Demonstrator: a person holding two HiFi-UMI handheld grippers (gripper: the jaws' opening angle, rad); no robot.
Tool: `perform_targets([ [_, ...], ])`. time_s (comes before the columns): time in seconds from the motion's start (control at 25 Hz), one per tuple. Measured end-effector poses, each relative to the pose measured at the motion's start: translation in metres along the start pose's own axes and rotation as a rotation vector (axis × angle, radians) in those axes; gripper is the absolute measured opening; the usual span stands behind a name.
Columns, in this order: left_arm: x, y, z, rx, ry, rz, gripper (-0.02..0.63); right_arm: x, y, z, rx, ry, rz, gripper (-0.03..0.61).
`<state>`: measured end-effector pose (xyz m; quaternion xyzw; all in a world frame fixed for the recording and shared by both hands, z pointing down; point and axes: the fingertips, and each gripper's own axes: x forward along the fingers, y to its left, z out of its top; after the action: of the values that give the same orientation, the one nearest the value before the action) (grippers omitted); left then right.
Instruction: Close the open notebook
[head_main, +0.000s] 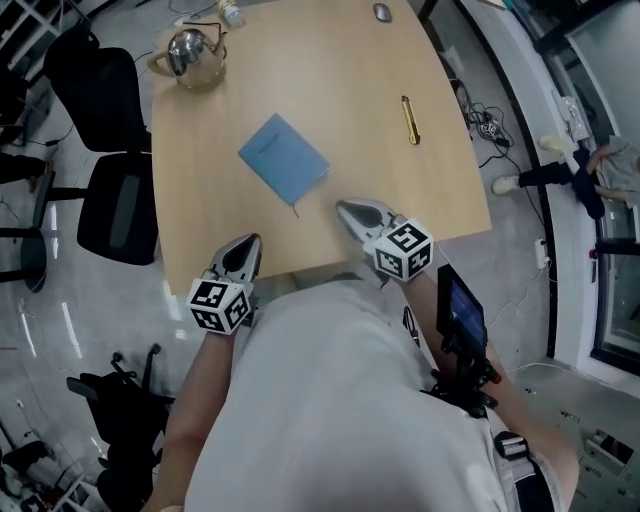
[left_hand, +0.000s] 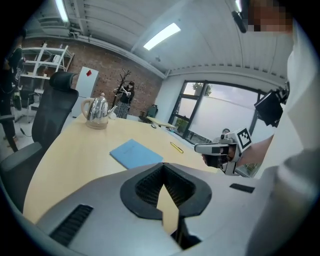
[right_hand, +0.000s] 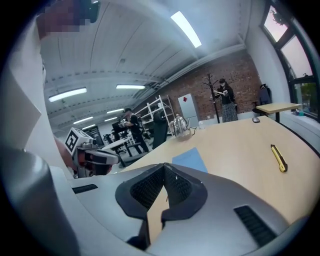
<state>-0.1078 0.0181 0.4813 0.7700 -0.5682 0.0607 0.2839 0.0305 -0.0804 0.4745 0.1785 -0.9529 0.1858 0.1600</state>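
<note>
A: Where's the notebook (head_main: 284, 158)?
B: Middle of the head view, flat on the table (head_main: 340, 90), blue cover down. It looks light, thin and bendy, so I'd pinch a free cover edge.
A: Jaws?
B: Left gripper (head_main: 250, 241) and right gripper (head_main: 346, 208) are both closed, empty, at the table's lower edge.
A: Containers?
B: One kettle (head_main: 190, 55), upper left; contents hidden.

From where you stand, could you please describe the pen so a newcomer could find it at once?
Take the wooden table, then go to its right side, past the blue notebook. The pen lies there alone on bare wood: a thin yellow stick, unlike the flat blue notebook or the round, shiny kettle.
</note>
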Motion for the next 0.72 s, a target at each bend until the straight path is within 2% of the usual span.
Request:
perform_targets([
  [0.36,0.003,-0.007,-0.010,0.046,0.048,-0.075,0.005,-0.003,0.016,-0.014,0.038,-0.034,-0.044,0.015],
  [0.72,0.012,-0.009,-0.001,0.071,0.062,-0.082,0.005,-0.001,0.010,-0.014,0.050,-0.044,-0.046,0.015],
])
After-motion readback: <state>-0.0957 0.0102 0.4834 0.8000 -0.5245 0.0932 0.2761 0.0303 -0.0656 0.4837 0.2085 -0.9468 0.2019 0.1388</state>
